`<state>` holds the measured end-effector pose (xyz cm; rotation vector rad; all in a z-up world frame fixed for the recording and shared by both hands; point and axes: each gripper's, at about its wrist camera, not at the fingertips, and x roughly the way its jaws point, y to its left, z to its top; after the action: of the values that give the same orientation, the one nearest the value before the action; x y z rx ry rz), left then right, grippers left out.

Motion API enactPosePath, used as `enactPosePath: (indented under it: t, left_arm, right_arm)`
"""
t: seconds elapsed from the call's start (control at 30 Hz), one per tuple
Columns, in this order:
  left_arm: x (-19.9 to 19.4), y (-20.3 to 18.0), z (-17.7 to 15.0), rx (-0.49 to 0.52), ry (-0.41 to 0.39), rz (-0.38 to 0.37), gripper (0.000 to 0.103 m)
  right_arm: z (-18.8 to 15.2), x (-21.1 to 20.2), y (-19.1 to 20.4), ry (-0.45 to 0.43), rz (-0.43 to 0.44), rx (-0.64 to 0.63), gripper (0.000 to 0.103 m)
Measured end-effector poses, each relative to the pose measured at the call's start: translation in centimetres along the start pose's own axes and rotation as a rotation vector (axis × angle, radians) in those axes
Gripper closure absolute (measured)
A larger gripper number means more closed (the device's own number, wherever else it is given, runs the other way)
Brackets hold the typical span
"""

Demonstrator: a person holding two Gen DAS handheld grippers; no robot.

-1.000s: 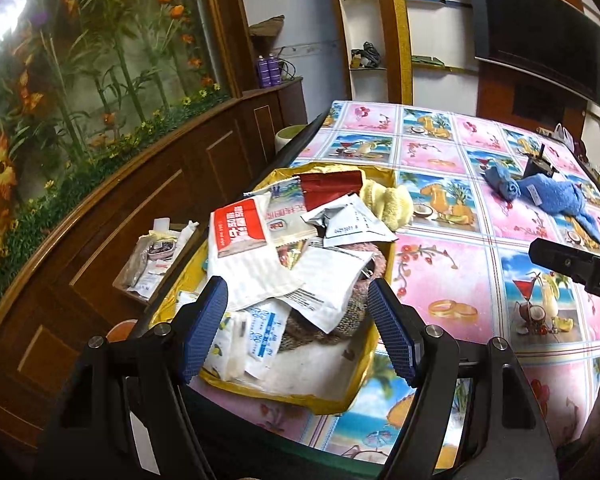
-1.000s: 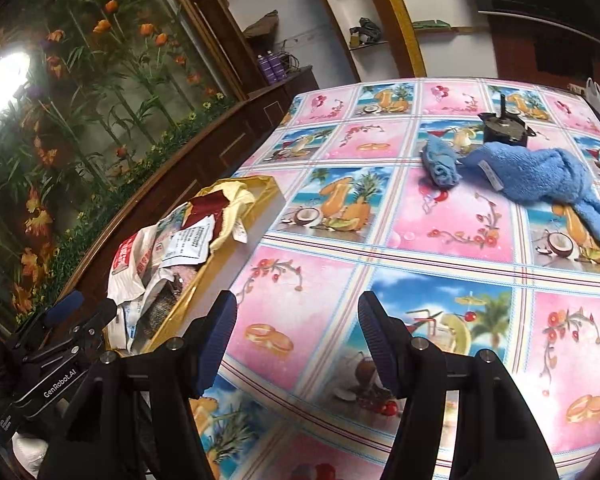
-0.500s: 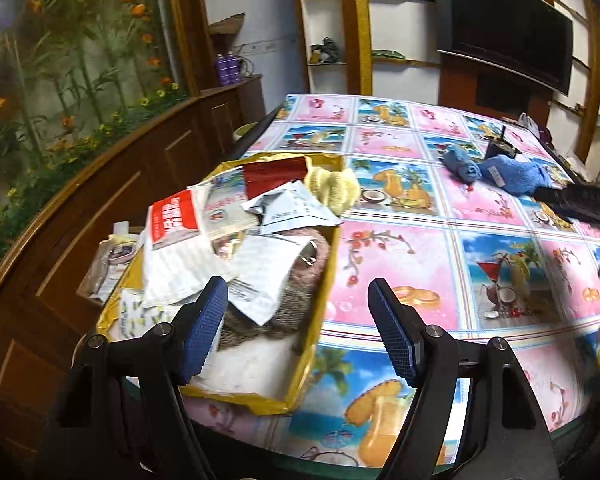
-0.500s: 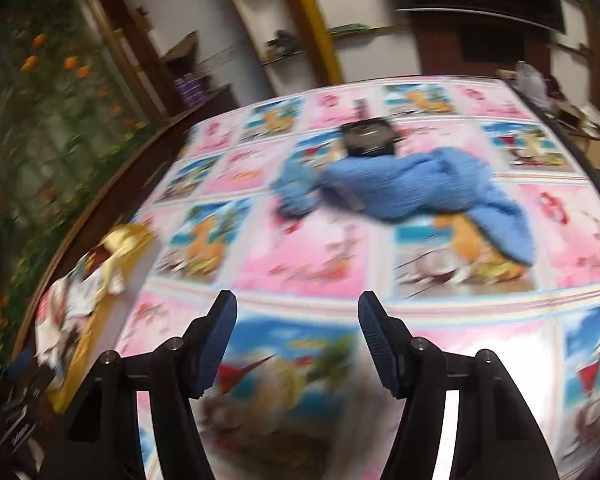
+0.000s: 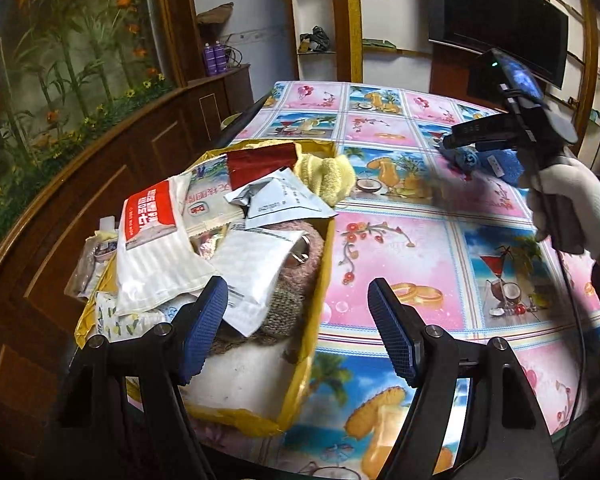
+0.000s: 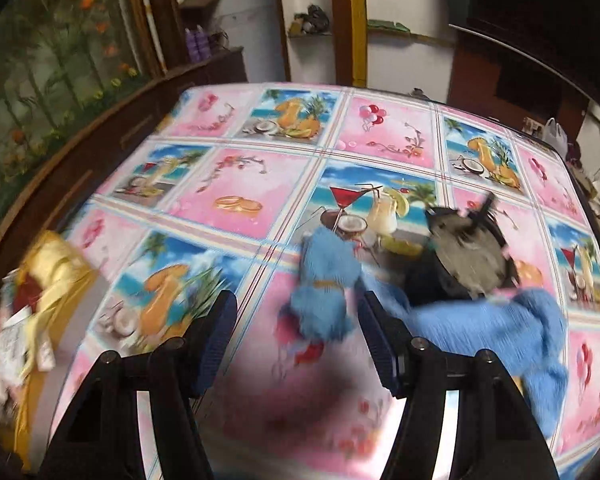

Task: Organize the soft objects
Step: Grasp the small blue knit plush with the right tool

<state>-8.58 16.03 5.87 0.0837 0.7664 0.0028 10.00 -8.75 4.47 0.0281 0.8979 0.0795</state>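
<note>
Overflowing yellow box (image 5: 320,280) w/ packets (image 5: 156,256), knitwear (image 5: 288,300)

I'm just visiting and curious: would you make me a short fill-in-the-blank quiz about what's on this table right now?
1. The fluffy toy ahead of the right gripper is ____ in colour.
2. The box full of packets is ____ in colour.
3. The hand holding the right gripper wears a ____ glove.
4. Both grippers are holding ____.

Missing words: blue; yellow; white; nothing
</note>
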Motion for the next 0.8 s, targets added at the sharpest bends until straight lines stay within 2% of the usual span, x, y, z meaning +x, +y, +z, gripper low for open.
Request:
enactPosePath:
  t: [0.07, 0.1, 0.13, 0.17, 0.3, 0.47, 0.67, 0.8]
  left_arm:
    - [0.2, 0.5, 0.1, -0.01, 0.007, 0.004, 0.03]
    - [0.2, 0.7, 0.1, -0.01, 0.009, 0.006, 0.03]
    - [0.3, 0.9, 0.1, -0.009, 0.01, 0.011, 0.03]
    - [0.4, 1.0, 0.1, -0.01, 0.01, 0.013, 0.03]
    - [0.8, 1.4, 0.0, -0.03, 0.019, 0.008, 0.03]
    - [0.5, 1.5, -0.4, -0.035, 0.034, 0.015, 0.03]
    - [-0.7, 0.6, -0.8, -0.03, 0.037, 0.011, 0.03]
    - [-1.9, -0.8, -1.1, -0.01, 0.026, -0.002, 0.03]
  right_arm:
    - [0.9, 2.3, 0.0, 0.042, -0.049, 0.0, 0.041]
    - [1.2, 3.3, -0.1, 0.068, -0.073, 0.003, 0.049]
    - [1.4, 3.8, 0.1, 0.075, -0.088, -0.005, 0.071]
    - [1.3, 4.2, 0.2, 0.096, -0.075, -0.011, 0.077]
    - [-0.3, 2.8, 0.7, 0.11, -0.036, -0.027, 0.077]
    - [-5.2, -1.0, 3.0, 0.138, -0.005, -0.143, 0.077]
    - [-12.5, -6.5, 5.1, 0.15, 0.136, -0.204, 0.076]
    - [-15.5, -8.9, 5.4, 0.143, 0.208, -0.202, 0.076]
